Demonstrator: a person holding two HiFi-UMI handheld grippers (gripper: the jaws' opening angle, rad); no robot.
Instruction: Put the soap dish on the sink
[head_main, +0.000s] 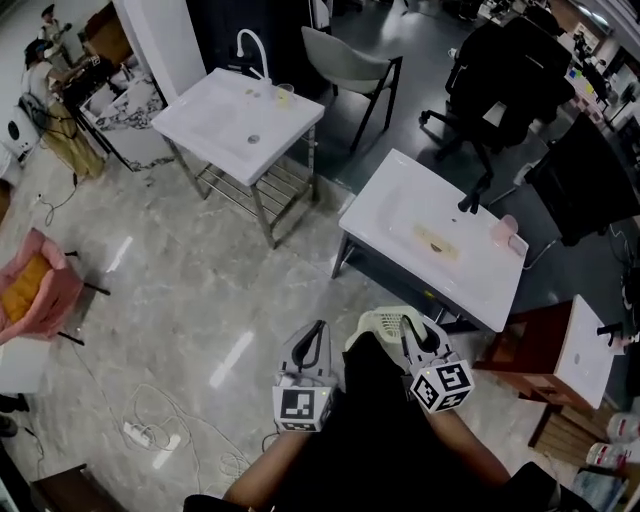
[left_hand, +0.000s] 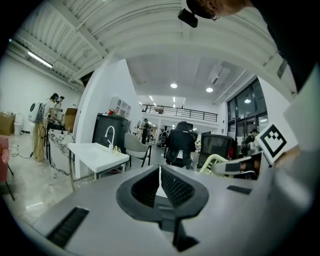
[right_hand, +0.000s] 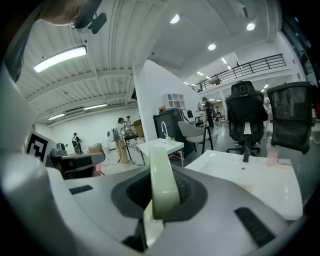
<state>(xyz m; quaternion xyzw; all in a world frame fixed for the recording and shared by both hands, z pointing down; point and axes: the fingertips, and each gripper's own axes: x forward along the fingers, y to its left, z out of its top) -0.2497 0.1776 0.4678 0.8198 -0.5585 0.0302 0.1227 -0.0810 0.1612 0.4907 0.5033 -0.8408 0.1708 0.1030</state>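
Observation:
The soap dish (head_main: 385, 322) is a pale green slotted tray, held in the air at the bottom of the head view. My right gripper (head_main: 410, 338) is shut on its rim. In the right gripper view that rim (right_hand: 162, 180) stands upright between the pads. The dish also shows from the left gripper view (left_hand: 212, 162). The white sink (head_main: 400, 215) with a black tap (head_main: 470, 198) stands just ahead and to the right of the dish (right_hand: 260, 192). My left gripper (head_main: 316, 340) hangs beside the right one, shut with nothing in it (left_hand: 160, 176).
A pink cup (head_main: 503, 232) stands on the near sink's right end. A second white sink (head_main: 215, 125) on a metal frame stands further off to the left. Office chairs (head_main: 495, 75) and a grey chair (head_main: 345, 62) stand behind. A wooden stand (head_main: 545, 365) is at the right; cables (head_main: 150, 430) lie on the floor.

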